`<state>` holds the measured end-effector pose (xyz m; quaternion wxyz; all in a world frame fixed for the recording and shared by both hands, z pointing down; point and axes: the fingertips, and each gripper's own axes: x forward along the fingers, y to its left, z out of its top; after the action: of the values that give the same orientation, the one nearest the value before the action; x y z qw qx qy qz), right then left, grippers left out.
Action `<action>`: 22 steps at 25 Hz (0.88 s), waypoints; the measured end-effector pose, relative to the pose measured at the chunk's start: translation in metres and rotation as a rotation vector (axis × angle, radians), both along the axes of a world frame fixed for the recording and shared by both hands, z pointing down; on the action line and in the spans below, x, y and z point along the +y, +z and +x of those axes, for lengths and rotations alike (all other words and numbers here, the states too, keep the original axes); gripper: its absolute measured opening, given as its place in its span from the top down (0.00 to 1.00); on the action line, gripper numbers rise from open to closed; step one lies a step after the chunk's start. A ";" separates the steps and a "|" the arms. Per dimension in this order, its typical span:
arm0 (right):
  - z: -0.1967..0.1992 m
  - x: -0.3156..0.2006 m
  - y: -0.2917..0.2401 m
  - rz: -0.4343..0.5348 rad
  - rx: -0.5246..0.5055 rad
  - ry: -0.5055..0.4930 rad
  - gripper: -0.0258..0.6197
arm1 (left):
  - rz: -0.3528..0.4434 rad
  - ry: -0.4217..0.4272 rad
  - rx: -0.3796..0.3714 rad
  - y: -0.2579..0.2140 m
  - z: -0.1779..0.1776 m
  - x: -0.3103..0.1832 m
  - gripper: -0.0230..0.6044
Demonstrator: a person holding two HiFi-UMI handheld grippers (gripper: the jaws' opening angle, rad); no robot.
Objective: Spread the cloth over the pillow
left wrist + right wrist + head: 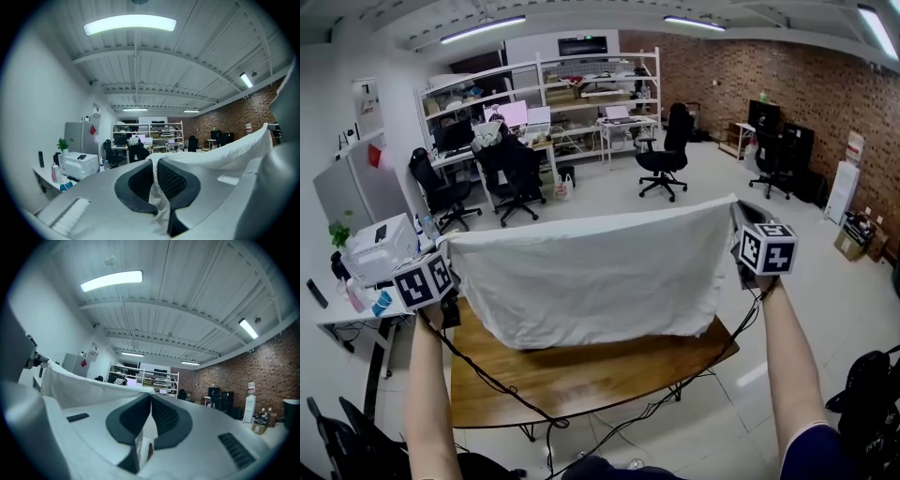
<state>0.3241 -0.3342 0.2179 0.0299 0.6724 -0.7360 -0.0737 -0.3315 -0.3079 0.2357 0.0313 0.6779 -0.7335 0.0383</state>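
- My left gripper (447, 249) is pinched tight on one top corner of the white cloth (591, 277). My right gripper (735, 208) is pinched tight on the other top corner.
- The cloth hangs flat between them like a little curtain, up in the air over the wooden table (581, 380).
- I cannot see the pillow at all (the cloth may be hiding it). I think I could lay the cloth down in the wrong spot because I am aiming blind.
- Each gripper has only a small bit of cloth. If I pull my hands too far apart, a corner could slip out and that side would flop down.
- If one hand goes down before the other, the cloth could land crooked or bunched up.
- The black cables (497, 380) hang from my grippers and lie across the table. They could catch on the table edge or get under the cloth.
- The near edge of the table is close to me, and its right end curves away.
- Past the table the floor is open. The office chairs (661, 161) are well apart from it, so there is lots of room to swing the cloth forward.
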 end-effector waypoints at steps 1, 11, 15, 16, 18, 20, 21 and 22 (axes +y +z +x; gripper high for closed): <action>0.000 -0.005 -0.003 0.002 0.003 0.000 0.92 | -0.001 -0.002 -0.001 -0.002 0.001 -0.005 0.94; -0.007 -0.067 -0.038 0.030 0.007 0.028 0.92 | 0.047 0.047 0.086 -0.031 -0.008 -0.071 0.94; -0.011 -0.098 -0.047 0.040 -0.002 0.060 0.92 | 0.067 0.071 0.069 -0.042 -0.013 -0.108 0.94; -0.011 -0.106 -0.049 0.041 0.000 0.067 0.92 | 0.070 0.076 0.069 -0.044 -0.013 -0.118 0.94; -0.014 -0.122 -0.053 0.044 0.006 0.078 0.92 | 0.065 0.085 0.065 -0.046 -0.016 -0.139 0.94; -0.018 -0.137 -0.055 0.041 0.009 0.092 0.92 | 0.052 0.093 0.061 -0.045 -0.020 -0.159 0.94; -0.020 -0.144 -0.055 0.039 0.009 0.100 0.92 | 0.046 0.097 0.060 -0.043 -0.022 -0.169 0.94; -0.021 -0.152 -0.055 0.036 0.010 0.107 0.92 | 0.040 0.100 0.060 -0.042 -0.024 -0.178 0.94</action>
<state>0.3027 -0.4861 0.1628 0.0253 0.7109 -0.6973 -0.0885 -0.3554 -0.4858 0.1936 0.0376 0.7150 -0.6981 0.0047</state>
